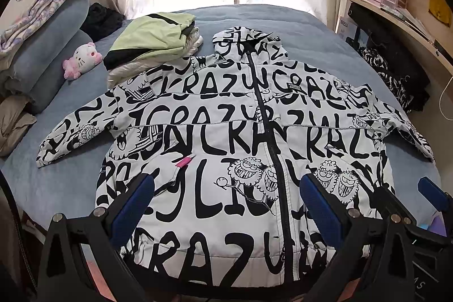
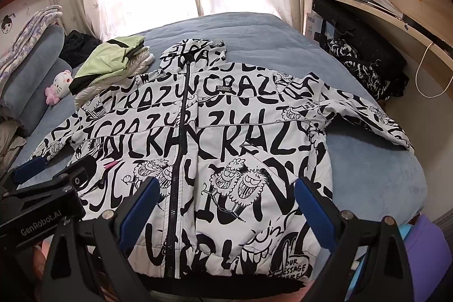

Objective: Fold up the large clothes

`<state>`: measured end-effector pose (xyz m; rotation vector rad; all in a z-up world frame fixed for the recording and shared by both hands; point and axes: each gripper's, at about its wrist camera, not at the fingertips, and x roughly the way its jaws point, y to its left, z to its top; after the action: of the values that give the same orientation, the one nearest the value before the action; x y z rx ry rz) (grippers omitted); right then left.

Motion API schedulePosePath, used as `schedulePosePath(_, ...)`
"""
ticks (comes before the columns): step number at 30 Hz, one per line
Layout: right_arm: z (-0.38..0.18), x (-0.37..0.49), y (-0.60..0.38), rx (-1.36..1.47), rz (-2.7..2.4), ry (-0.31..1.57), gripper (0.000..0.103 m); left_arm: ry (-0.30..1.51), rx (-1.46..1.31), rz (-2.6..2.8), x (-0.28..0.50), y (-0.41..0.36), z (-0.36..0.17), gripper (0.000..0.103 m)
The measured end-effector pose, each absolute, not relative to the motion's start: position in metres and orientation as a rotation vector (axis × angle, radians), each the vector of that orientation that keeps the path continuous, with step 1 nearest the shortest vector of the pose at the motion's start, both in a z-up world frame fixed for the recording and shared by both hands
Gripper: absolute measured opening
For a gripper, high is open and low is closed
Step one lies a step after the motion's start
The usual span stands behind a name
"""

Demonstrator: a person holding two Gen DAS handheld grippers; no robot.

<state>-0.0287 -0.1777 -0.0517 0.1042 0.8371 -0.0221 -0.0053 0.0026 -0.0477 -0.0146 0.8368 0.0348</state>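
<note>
Jacket [image 1: 215,132] lies flat and face up on the bed [image 1: 70,183], hood at 12 o'clock, hem at 6 o'clock nearest both tongs. Left tongs [image 1: 226,205] hover above the lower front with jaws wide apart, holding nothing; the zip [image 1: 266,115] runs up between the blue pads [image 1: 133,205]. Right tongs [image 2: 226,208] hang likewise over the hem, jaws spread and empty, with the zip just inside the left pad. In the right view the left tongs show at 9 o'clock.

The jacket is puffy and quilted, white cloth crowded with black hand-drawn letters and grinning cartoon faces, and has a dark ribbed hem. Both sleeves stretch out to 3 and 9 o'clock. A small pink tag [image 1: 184,161] sits left of the zip. A folded green pile [image 1: 150,41] touches the shoulder at 10 o'clock, and a pink plush [image 1: 82,60] lies beside grey pillows [image 1: 48,53].
</note>
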Motion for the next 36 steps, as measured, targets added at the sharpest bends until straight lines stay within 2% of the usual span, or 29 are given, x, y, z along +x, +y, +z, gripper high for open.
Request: schedulePosePath(36,-0.051,-0.008,-0.201,0.105,-0.020,0.833,0.097,0.821,0.010,0.025,-0.021,-0.007,-0.052,0.101)
